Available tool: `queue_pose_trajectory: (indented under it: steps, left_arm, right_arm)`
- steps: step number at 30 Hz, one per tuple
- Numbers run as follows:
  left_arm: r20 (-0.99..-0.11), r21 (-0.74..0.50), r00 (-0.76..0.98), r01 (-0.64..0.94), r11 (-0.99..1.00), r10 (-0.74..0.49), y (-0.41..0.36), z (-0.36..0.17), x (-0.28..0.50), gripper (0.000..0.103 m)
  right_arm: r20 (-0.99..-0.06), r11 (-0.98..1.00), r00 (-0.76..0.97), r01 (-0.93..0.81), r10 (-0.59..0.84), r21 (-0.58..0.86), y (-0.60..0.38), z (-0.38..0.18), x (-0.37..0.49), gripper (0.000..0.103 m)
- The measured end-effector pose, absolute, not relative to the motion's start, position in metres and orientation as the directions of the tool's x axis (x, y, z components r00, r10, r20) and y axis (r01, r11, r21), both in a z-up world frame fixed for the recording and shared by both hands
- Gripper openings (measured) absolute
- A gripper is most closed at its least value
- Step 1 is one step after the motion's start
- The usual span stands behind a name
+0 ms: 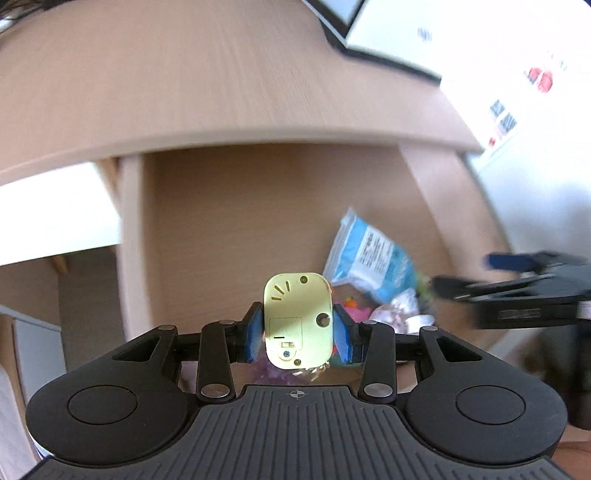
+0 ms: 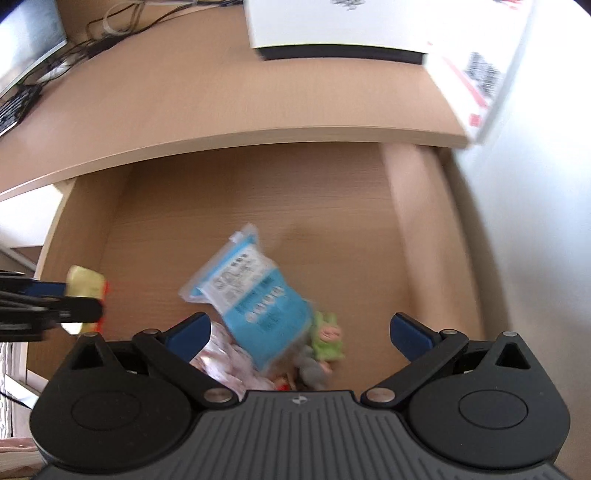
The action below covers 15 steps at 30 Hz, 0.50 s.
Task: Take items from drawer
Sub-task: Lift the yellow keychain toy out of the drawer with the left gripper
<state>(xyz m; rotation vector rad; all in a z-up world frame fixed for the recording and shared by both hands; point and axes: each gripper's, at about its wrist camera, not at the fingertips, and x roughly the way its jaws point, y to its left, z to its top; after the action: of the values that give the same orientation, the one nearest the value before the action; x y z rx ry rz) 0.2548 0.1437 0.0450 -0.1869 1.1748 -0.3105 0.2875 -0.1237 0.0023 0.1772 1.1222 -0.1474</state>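
Observation:
My left gripper [image 1: 297, 334] is shut on a small yellow plastic toy [image 1: 296, 319], its flat back with screws facing the camera, held above the open wooden drawer [image 1: 240, 221]. The same yellow toy [image 2: 83, 284] shows at the left edge of the right wrist view. My right gripper [image 2: 299, 332] hangs open over the drawer's near end, above a blue-and-white packet [image 2: 255, 295], a green plush figure [image 2: 327, 336] and a pink patterned pouch [image 2: 221, 358]. The blue packet [image 1: 369, 258] also lies right of the toy in the left wrist view, where the right gripper [image 1: 491, 275] enters from the right.
The desk top [image 2: 221, 96] overhangs the drawer's far end. A white box [image 2: 332, 26] stands on it at the back, a white carton [image 2: 480, 81] at its right corner, cables and a monitor [image 2: 29, 44] at the left. The drawer's far half [image 2: 258, 192] is bare wood.

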Motion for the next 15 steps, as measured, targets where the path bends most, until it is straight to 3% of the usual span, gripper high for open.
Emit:
queue_pose_trajectory:
  steps: [8,13,15]
  left_arm:
    - [-0.818,-0.361,0.464,0.044,0.932,-0.339,0.182,0.092,0.238,0.043]
    - [-0.814,-0.385,0.487,-0.045,0.922,-0.316,0.202,0.092,0.233,0.043]
    - [-0.813,-0.395,0.491,-0.071,0.916,-0.313,0.205,0.089,0.234,0.043]
  right_arm:
    - [-0.911,0.975,0.377,0.072,0.167,0.209,-0.087,-0.013,0.330,0.103]
    - [-0.815,0.900,0.389,-0.261,0.430,0.350,-0.040,-0.006,0.343,0.103]
    - [-0.813,0.858,0.334,-0.381,0.476,0.345,-0.019,-0.014,0.347,0.103]
